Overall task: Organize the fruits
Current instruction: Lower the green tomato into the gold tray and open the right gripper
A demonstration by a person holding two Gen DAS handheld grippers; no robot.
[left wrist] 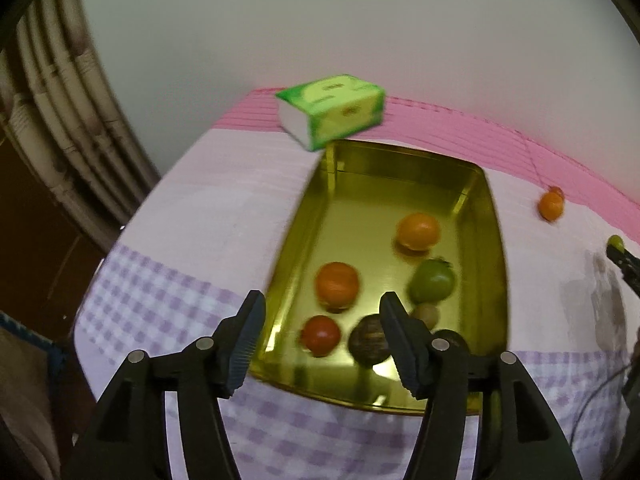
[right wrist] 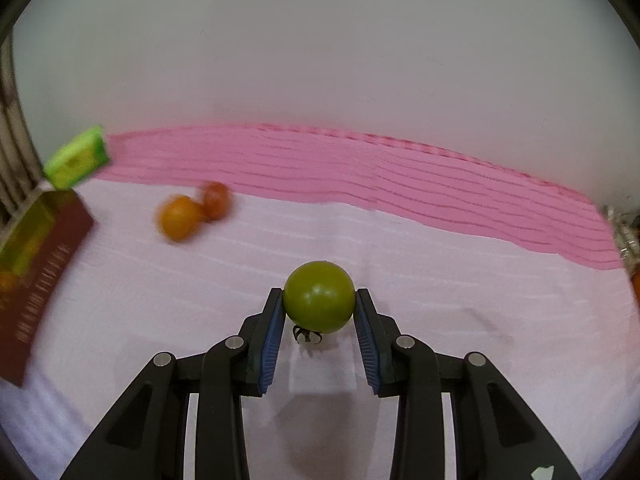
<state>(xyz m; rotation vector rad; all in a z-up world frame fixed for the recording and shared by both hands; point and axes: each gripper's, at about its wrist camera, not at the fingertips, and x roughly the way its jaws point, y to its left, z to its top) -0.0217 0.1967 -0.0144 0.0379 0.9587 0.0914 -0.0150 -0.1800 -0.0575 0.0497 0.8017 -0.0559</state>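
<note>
Right tool (right wrist: pixel 319 306) clamping green fruit (right wrist: pixel 319 297), fingertips

One gold tray (left wrist: pixel 486 216) holds two oranges (left wrist: pixel 418 231), one red fruit (left wrist: pixel 321 335), one green (left wrist: pixel 434 282) — plus three brownish ones (left wrist: pixel 369 340). One tissue pack (left wrist: pixel 332 110).
</note>
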